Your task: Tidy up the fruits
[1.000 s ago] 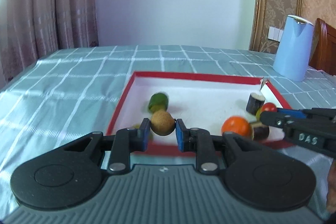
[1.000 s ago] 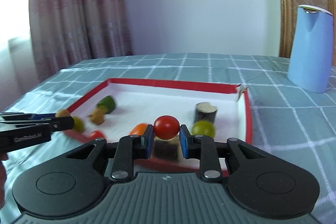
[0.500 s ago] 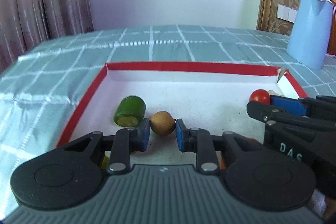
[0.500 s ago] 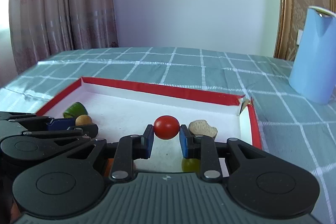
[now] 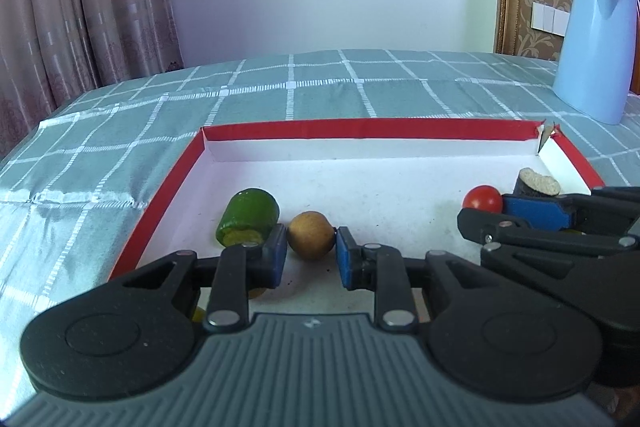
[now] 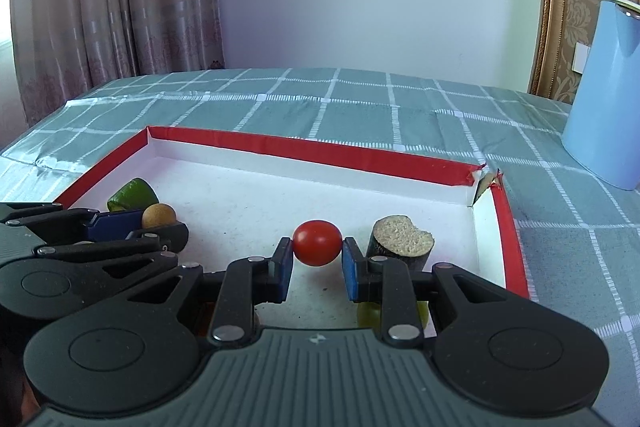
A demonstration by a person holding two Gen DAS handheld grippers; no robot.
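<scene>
A white tray with a red rim (image 5: 360,129) (image 6: 320,151) lies on the checked cloth. My left gripper (image 5: 311,247) is shut on a round brown fruit (image 5: 311,235) low over the tray's left part, right beside a green cut piece (image 5: 248,217). My right gripper (image 6: 316,251) is shut on a red tomato (image 6: 317,242) over the tray's right part, next to a dark cut piece with a pale top (image 6: 402,241). Each gripper shows in the other's view: the left gripper (image 6: 156,223) and the right gripper (image 5: 484,205). Whether either fruit touches the tray floor I cannot tell.
A light blue jug (image 5: 596,47) (image 6: 612,87) stands on the cloth beyond the tray's far right corner, which is torn. Something yellow-green (image 6: 368,313) lies partly hidden under my right fingers. Curtains hang at the back left and a wall stands behind the table.
Both grippers came forward and down over the tray's near edge, each with its fruit, and now sit inside the tray. In the last half second they barely moved.
</scene>
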